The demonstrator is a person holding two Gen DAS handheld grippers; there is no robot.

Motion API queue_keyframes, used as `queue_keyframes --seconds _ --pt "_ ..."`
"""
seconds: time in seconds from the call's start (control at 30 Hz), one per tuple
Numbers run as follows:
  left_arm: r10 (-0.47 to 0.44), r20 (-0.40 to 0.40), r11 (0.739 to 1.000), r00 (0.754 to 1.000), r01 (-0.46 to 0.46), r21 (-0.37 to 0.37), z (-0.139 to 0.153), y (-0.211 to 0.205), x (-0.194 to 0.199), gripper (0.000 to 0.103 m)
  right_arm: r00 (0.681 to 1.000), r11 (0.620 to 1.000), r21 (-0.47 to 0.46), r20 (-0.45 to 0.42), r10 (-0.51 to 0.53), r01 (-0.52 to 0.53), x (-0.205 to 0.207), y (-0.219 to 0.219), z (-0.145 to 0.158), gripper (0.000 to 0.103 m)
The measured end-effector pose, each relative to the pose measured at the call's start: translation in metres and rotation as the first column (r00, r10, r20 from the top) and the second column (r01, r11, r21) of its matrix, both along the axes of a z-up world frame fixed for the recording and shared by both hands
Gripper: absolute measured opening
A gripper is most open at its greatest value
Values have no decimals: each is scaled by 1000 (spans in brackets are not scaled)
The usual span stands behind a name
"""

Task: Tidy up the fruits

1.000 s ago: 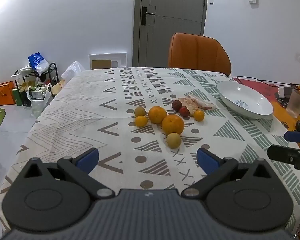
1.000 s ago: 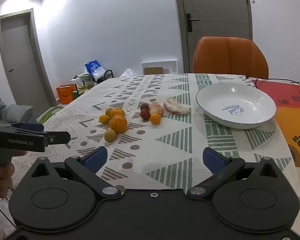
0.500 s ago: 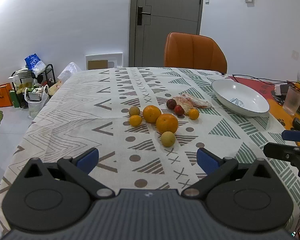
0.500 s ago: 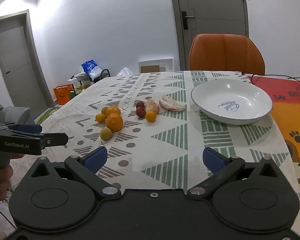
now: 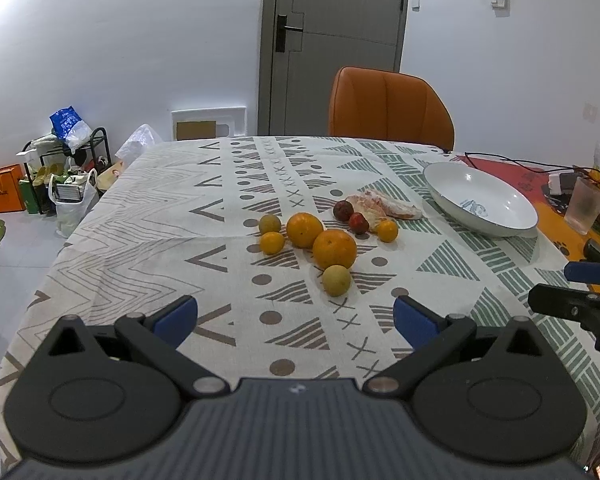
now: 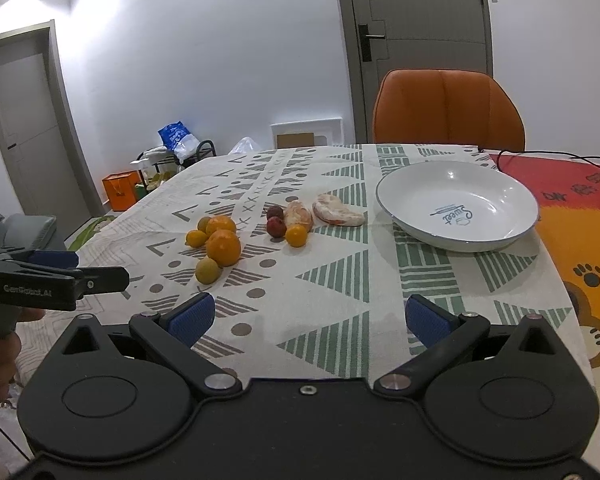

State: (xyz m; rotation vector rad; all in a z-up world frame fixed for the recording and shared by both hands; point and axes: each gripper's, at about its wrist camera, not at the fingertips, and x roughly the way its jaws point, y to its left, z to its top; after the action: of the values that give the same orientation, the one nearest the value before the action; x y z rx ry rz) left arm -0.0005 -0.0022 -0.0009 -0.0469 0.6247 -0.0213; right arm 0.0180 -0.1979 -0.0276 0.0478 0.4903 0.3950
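Table [image 5: 148, 216], patterned cloth: two large oranges [image 5: 334, 249], small citrus fruits [image 5: 271, 243], two dark red fruits [image 5: 358, 222], pale peeled pieces [image 5: 400, 209], empty white bowl [image 5: 480, 200], frosted cup [image 5: 586, 205].

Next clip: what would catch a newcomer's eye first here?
A loose cluster of fruit, mostly oranges, lies mid-table on the patterned tablecloth. To its right stands an empty white bowl. Behind the table is an orange chair.
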Motion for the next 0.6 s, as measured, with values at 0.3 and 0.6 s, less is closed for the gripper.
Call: queue_keyframes --seconds 0.3,0.6 --pt "-18 15 1000 1000 18 15 0 -5 -2 103 1000 1000 8 -20 15 -15 0 0 -1 103" --pt "-17 14 1000 1000 16 21 -1 -6 -2 103 999 999 21 -23 27 -26 -1 -1 -1 103"
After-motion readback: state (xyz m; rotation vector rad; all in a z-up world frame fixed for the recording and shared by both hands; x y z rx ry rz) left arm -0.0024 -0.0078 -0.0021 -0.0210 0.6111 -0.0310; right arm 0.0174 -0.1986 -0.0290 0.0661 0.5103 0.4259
